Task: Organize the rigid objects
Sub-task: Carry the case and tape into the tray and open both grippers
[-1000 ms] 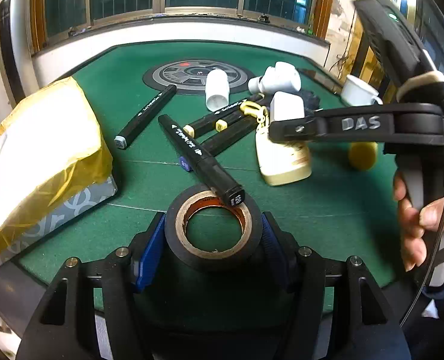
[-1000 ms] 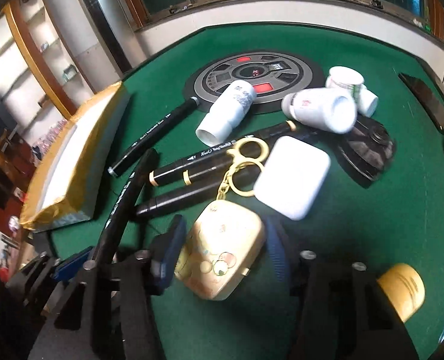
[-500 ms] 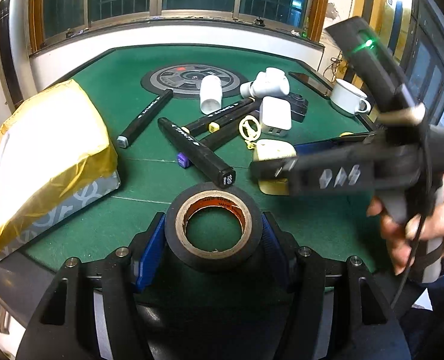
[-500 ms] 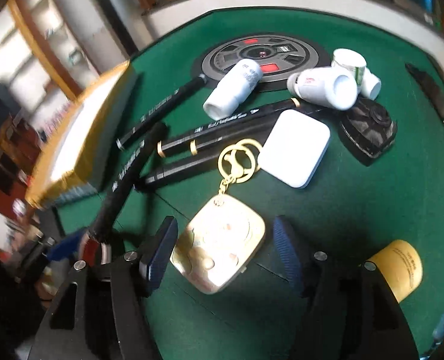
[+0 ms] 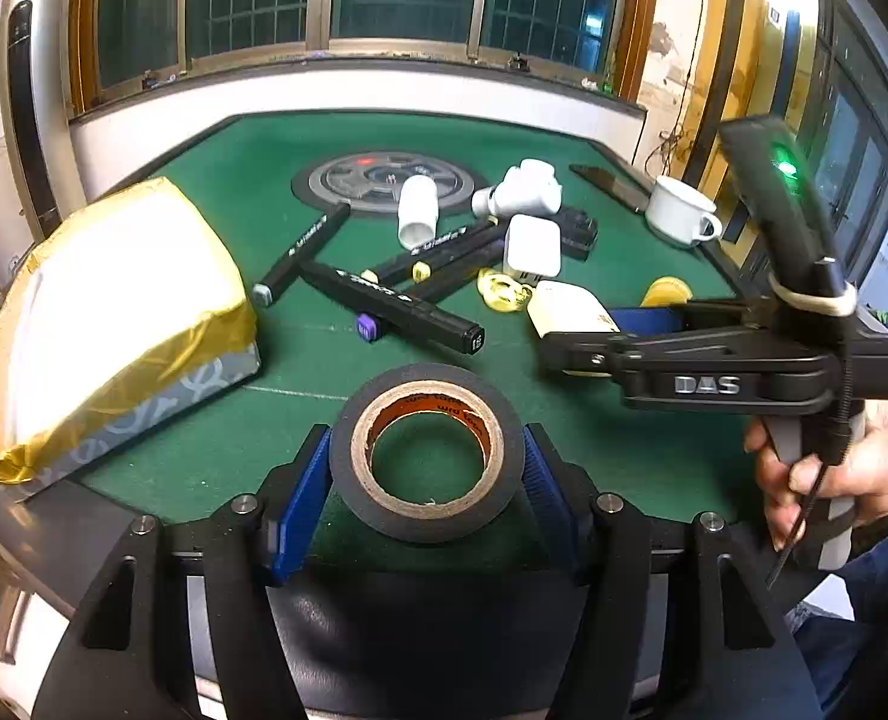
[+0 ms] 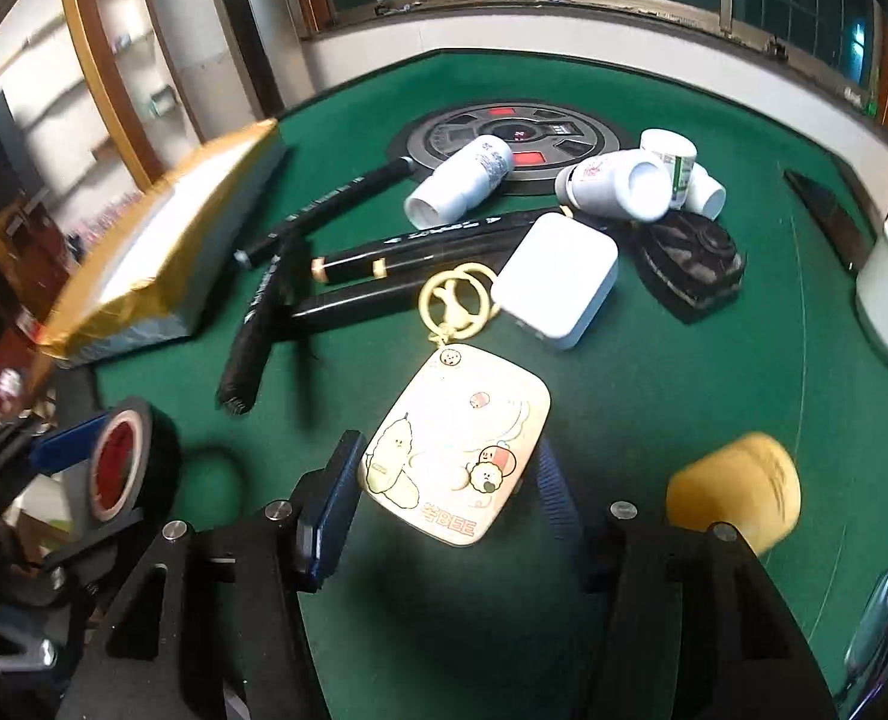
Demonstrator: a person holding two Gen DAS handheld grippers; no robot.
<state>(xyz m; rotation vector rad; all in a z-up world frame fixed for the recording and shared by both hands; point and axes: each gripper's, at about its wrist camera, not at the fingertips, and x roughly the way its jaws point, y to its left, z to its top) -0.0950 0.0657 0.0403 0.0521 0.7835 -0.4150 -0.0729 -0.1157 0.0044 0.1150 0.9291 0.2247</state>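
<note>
While its blue pads press on both sides of a roll of black tape [image 5: 427, 457], the left gripper [image 5: 426, 468] holds that roll just above the near edge of the green table [image 5: 252, 180]. The right gripper [image 6: 444, 480] has just been closing its jaws around a cream keychain case [image 6: 459, 444] printed with cartoon figures; the case sits between the blue pads, the left pad close against its edge, the right pad partly hidden behind it, so whether they press on it cannot be told. A yellow ring clasp [image 6: 459, 297] runs from the case's far end toward a white charger block [image 6: 558, 285]. Just right of the gripper lies a yellow cap [image 6: 735, 486], blurred. Beyond the case, several black markers [image 6: 408, 255] lie crossed in a loose pile, with white bottles [image 6: 462, 180] on their sides near a round grey panel [image 6: 507, 141] in the table's middle. A dark lumpy object [image 6: 693, 261] lies beside the charger. At the left edge lies a gold-wrapped box [image 5: 108, 312]. From the left wrist view, a hand [image 5: 834, 474] grips the right gripper's handle, and a white cup [image 5: 681, 210] stands at the table's far right.
</note>
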